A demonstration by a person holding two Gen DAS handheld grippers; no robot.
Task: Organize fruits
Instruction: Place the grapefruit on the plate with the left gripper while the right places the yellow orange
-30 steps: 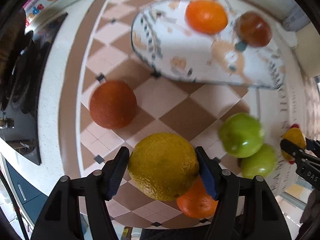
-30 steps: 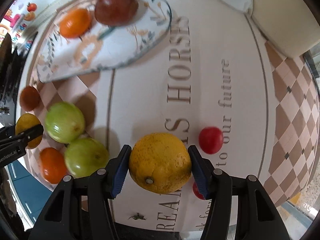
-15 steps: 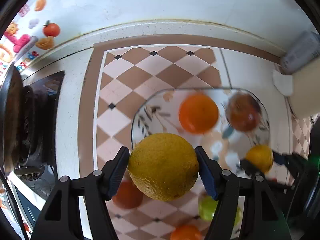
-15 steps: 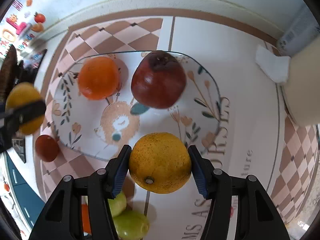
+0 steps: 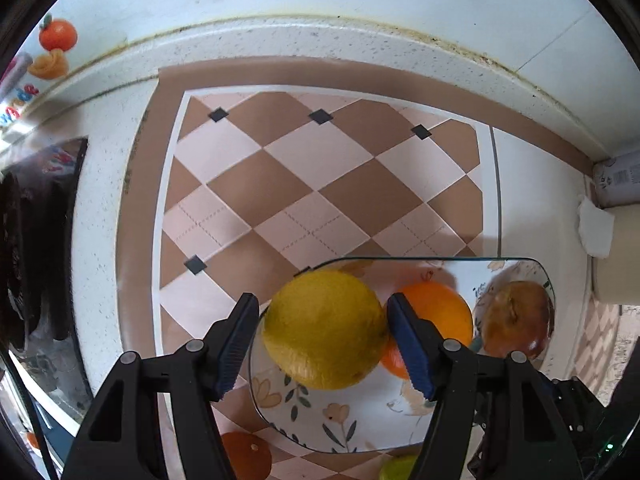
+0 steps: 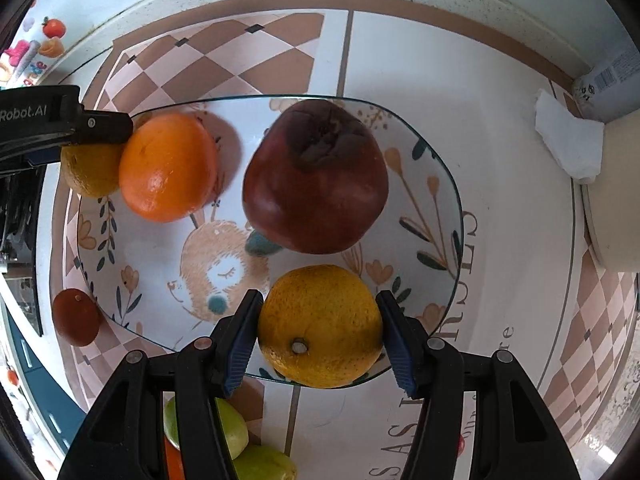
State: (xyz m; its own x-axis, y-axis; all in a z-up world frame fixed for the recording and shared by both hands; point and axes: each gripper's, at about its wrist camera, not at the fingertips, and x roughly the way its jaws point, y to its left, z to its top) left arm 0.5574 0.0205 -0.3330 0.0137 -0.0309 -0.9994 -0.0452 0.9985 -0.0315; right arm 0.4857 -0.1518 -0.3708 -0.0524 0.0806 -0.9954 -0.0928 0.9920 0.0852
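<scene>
A checkered brown-and-pink mat (image 5: pixel 320 184) covers a speckled white counter (image 5: pixel 100 200) against a pale wall. The left gripper (image 5: pixel 324 340) is clamped on a yellow citrus (image 5: pixel 324 328) above the left edge of the hedgehog-print plate (image 6: pixel 160 264); the right gripper (image 6: pixel 320 328) clamps a second yellow citrus (image 6: pixel 320 324) over the plate's lower rim. An orange (image 6: pixel 168 168) and a dark red apple (image 6: pixel 316 180) lie on the plate. A second ago both grippers hung over loose fruit beside the plate, which lay farther up each frame.
</scene>
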